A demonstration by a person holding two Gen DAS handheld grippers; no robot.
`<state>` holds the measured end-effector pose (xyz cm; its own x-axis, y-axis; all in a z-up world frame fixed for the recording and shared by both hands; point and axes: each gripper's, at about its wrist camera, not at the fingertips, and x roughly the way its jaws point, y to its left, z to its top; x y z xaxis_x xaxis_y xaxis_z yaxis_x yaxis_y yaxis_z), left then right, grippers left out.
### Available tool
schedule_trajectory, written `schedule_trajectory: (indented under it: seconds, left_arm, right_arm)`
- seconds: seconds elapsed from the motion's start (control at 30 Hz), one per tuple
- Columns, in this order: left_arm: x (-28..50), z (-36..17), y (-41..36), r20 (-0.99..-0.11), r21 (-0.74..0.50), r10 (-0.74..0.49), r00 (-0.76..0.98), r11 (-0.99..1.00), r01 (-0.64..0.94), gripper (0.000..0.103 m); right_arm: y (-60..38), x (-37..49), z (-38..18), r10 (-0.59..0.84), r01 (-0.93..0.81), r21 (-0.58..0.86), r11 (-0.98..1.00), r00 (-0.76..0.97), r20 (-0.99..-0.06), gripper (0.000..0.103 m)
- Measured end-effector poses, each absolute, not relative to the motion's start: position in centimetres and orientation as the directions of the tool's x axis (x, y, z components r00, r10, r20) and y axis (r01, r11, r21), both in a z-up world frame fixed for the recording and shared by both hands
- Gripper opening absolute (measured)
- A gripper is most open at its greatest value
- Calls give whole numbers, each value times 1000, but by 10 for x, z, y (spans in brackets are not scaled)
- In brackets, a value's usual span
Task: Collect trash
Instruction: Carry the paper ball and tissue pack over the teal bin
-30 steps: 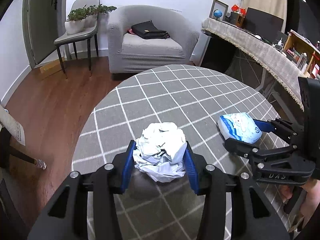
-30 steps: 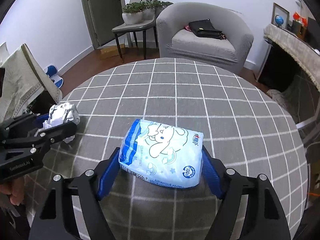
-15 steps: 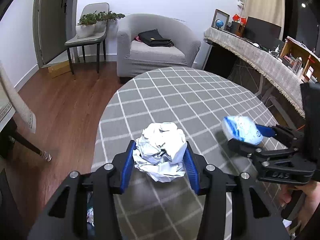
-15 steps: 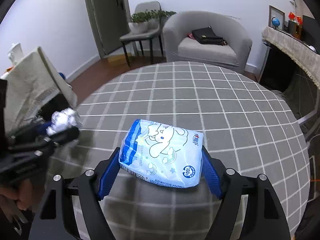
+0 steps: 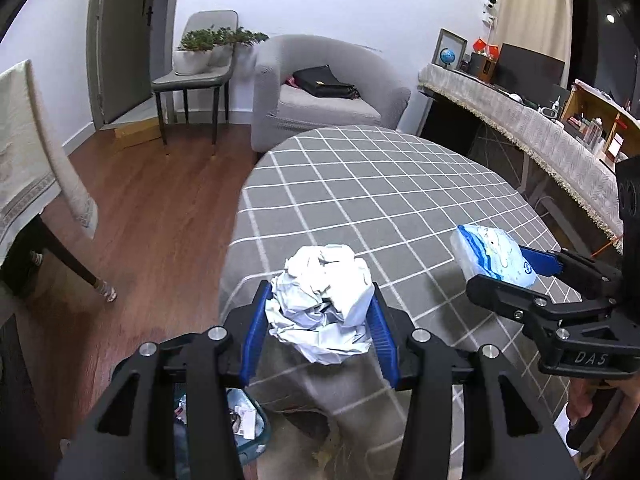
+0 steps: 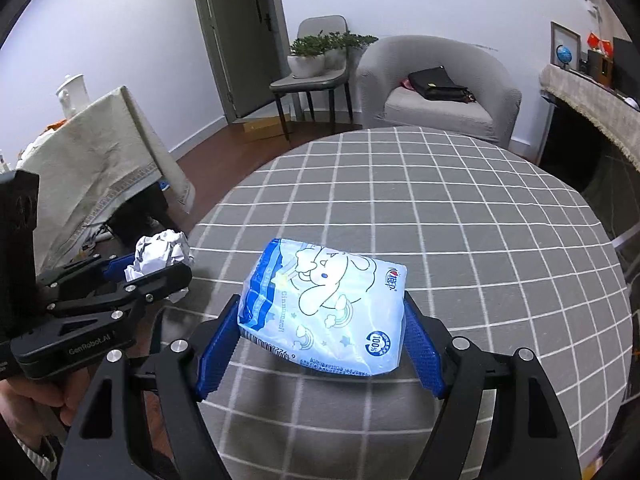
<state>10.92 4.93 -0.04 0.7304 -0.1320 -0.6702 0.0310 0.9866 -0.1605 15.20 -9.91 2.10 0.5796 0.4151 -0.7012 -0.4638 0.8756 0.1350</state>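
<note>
Floor bin [image 5: 248,436] in left view only, cloth-draped table [image 6: 100,160] clearer right

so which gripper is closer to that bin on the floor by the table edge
Left. The left gripper, shut on the crumpled paper, is past the table edge, just above the bin. The right gripper, holding the tissue pack, is over the tabletop.
</note>
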Motion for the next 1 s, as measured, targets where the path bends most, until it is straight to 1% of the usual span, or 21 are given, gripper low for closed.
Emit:
schedule_trajectory:
  seconds: [0.17, 0.37, 0.5, 0.7, 1.0]
  left_arm:
    - [94, 0, 64, -664, -144, -109, 740, 989, 17, 50]
    - [92, -8, 94, -683, -125, -61, 728, 991, -35, 50]
    - [92, -16, 115, -700, -161, -65, 712, 985, -68, 50]
    - [84, -31, 140, -719, -163, -59, 692, 983, -86, 50]
    - [78, -60, 185, -767, -194, -48, 640, 968, -161, 50]
  right_arm:
    - [-79, 144, 27, 448, -493, 146, 858, 577, -682, 77]
    - [-51, 141, 24, 464, -532, 134, 836, 555, -690, 77]
    - [-37, 140, 25, 479, -548, 138, 825, 547, -687, 77]
    - [-10, 138, 26, 513, -587, 153, 795, 517, -685, 77]
    - [33, 132, 16, 549, -638, 171, 751, 458, -699, 77]
